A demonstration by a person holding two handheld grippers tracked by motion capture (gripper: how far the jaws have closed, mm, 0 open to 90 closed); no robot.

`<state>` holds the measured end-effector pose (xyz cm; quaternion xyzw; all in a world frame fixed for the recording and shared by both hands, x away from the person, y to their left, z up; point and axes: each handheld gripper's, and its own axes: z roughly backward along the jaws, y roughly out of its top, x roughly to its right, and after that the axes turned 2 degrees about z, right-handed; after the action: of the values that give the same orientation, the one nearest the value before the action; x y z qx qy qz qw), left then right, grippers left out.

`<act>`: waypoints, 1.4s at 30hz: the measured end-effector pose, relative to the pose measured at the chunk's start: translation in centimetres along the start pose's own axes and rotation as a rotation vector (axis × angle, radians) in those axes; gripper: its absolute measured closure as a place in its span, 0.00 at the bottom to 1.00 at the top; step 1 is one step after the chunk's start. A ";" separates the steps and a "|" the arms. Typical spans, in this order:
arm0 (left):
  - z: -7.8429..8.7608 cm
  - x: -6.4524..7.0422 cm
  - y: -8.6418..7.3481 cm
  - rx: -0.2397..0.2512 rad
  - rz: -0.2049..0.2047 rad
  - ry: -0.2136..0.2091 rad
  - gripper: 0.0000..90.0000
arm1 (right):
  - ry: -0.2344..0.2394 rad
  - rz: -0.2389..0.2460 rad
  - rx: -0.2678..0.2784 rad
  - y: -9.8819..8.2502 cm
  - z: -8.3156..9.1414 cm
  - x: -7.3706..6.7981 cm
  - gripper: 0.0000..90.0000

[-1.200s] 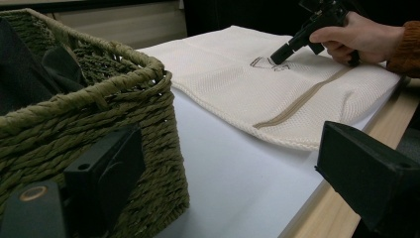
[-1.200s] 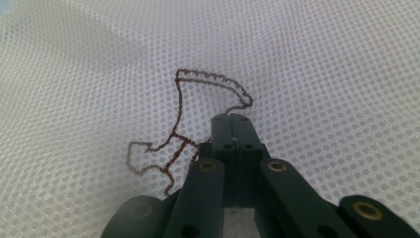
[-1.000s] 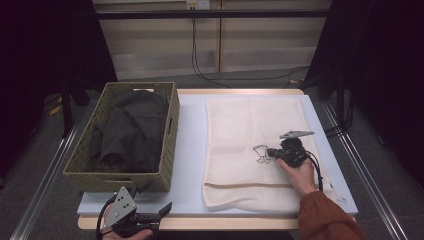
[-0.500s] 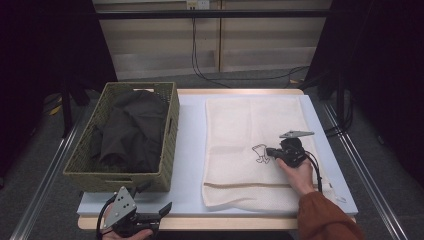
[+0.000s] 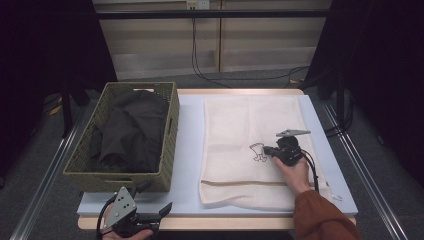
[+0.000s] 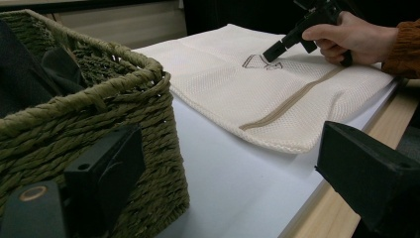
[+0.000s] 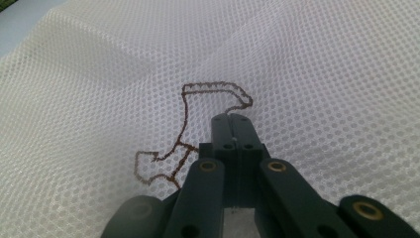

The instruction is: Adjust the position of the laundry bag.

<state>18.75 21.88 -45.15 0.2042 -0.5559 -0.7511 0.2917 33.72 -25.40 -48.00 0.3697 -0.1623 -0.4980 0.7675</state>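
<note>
Right gripper view: cream mesh bag (image 7: 307, 64), brown stitched outline (image 7: 185, 131)

We read no text, numbers or brands; just a brown outline motif (image 7: 198, 129) stitched on the mesh bag (image 5: 235, 150).

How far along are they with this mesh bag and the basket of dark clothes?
Early on. Done: the cream mesh laundry bag lies flat on the table. In hand: the right gripper, jaws shut, rests on the bag by its brown stitched motif. Left: the dark clothes sit in the wicker basket; the left gripper waits open.
</note>
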 end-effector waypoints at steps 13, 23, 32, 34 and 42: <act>0.0 0.0 0.0 -0.001 0.000 -0.001 0.12 | -0.007 -0.016 -0.015 0.2 -0.7 -0.5 1.00; 0.0 0.0 0.0 0.005 0.000 -0.003 0.12 | -0.012 -0.015 -0.015 0.3 -0.9 -1.1 1.00; 0.0 0.0 0.0 0.002 -0.010 -0.005 0.12 | -0.011 -0.014 -0.018 0.3 -1.0 -1.5 1.00; 0.0 0.0 0.0 0.002 -0.010 -0.005 0.12 | -0.009 -0.017 -0.020 0.3 -0.9 -1.5 1.00; 0.0 0.2 0.1 0.008 -0.020 -0.009 0.13 | -0.013 -0.017 -0.023 0.3 -1.0 -1.7 1.00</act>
<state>18.61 21.75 -45.06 0.2078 -0.5580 -0.7527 0.2808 33.79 -23.42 -48.24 0.3589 -0.1583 -0.5089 0.7663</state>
